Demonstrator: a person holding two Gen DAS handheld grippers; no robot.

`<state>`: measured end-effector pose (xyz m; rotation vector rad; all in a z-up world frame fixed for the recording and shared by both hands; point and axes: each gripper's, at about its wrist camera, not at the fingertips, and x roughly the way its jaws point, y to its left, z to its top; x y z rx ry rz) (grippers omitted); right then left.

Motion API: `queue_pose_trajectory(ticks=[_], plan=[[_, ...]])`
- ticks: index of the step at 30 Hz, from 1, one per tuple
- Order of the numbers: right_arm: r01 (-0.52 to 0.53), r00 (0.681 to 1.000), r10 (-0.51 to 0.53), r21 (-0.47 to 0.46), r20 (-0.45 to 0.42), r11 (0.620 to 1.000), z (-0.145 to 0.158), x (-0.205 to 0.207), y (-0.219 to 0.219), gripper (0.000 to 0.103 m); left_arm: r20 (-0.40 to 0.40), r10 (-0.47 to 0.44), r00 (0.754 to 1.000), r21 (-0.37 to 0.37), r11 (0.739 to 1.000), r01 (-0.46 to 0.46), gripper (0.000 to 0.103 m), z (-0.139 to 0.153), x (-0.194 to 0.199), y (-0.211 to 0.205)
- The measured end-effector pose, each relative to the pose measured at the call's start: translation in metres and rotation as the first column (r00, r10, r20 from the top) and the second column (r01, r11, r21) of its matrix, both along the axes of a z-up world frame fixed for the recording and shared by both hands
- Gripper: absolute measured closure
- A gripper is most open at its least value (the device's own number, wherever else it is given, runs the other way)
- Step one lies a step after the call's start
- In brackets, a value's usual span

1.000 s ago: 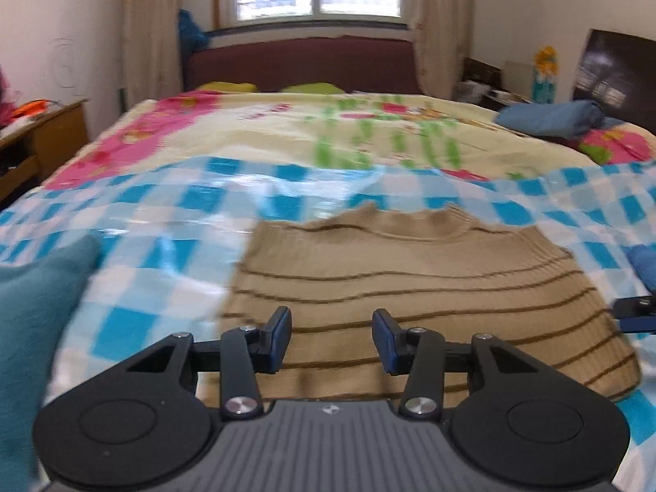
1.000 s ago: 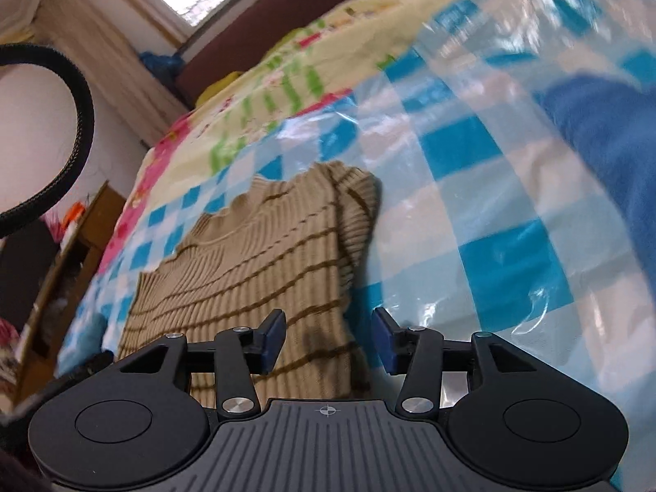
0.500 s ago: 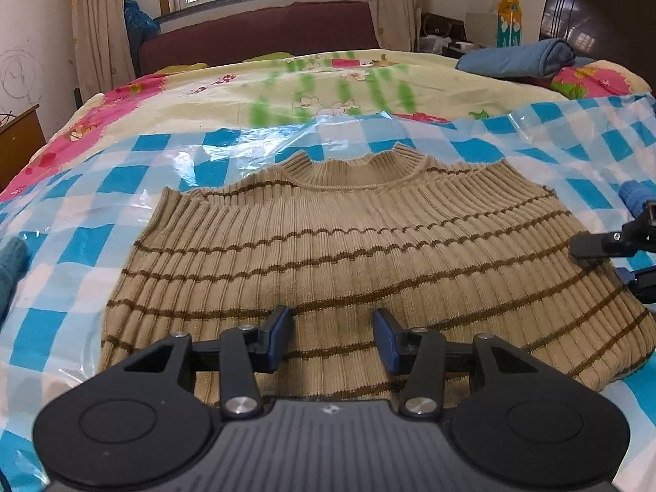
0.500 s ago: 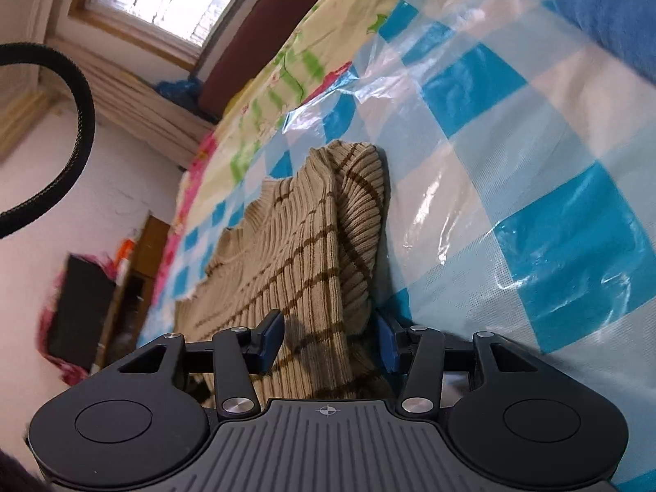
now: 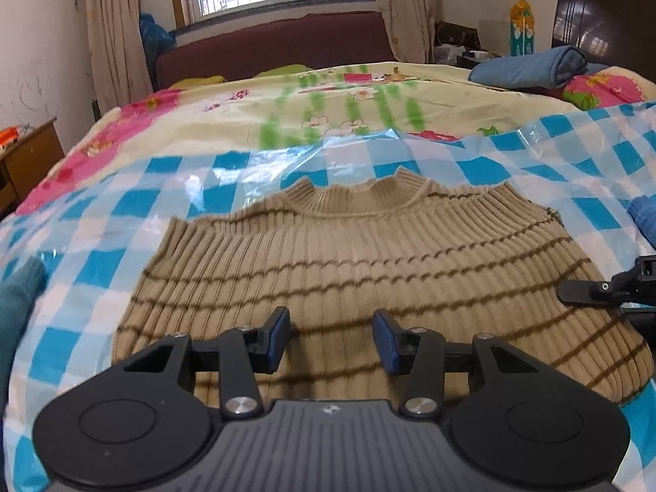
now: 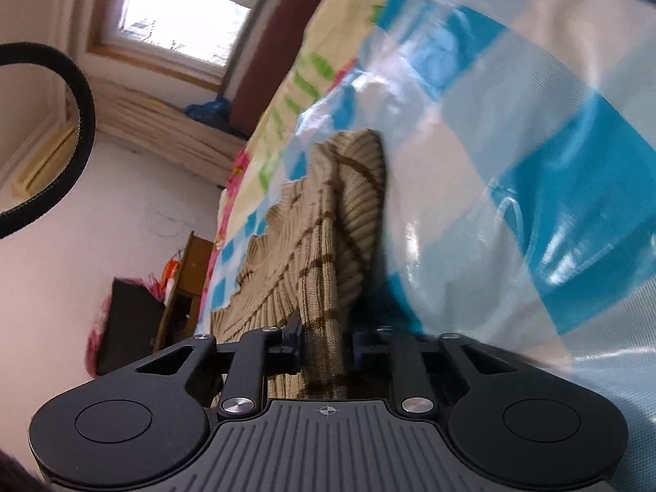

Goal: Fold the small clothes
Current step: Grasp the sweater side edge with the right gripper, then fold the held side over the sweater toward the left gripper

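Note:
A tan ribbed sweater with brown stripes (image 5: 361,262) lies flat on a blue-and-white checked plastic sheet (image 5: 123,213) on the bed, collar at the far side. My left gripper (image 5: 331,338) is open and empty, just above the sweater's near hem. My right gripper (image 6: 326,346) is tilted on its side and shut on the sweater's right edge (image 6: 328,254), with a fold of knit between the pads. The right gripper also shows at the right edge of the left wrist view (image 5: 594,291).
A teal garment (image 5: 16,307) lies at the left and a blue one (image 5: 645,217) at the right of the sheet. A folded blue blanket (image 5: 533,67) lies at the far right. A wooden nightstand (image 5: 24,156) stands at the bed's left.
My right gripper has rolled further sideways and closed on the sweater's right edge. My left gripper has stayed open over the near hem, with the view pulled back a little.

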<state>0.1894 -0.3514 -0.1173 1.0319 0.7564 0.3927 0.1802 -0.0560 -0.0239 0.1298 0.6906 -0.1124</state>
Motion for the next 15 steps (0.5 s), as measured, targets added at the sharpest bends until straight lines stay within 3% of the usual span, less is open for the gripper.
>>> queue_pose_trajectory(ticks=[5, 10, 15], plan=[[-0.007, 1.000, 0.007, 0.007, 0.001, 1.000, 0.000, -0.001, 0.000, 0.087, -0.018, -0.030, 0.999, 0.118, 0.993, 0.032, 0.052, -0.019, 0.013, -0.020], [0.011, 1.000, -0.011, 0.020, -0.015, 1.000, 0.000, -0.009, -0.005, 0.090, -0.031, -0.008, 0.999, 0.093, 0.996, 0.011, 0.052, -0.014, 0.018, -0.021], [0.020, 1.000, -0.020, -0.017, -0.023, 1.000, 0.001, -0.006, 0.001, 0.090, -0.010, -0.046, 0.999, 0.107, 0.993, 0.047, 0.051, -0.021, 0.012, -0.017]])
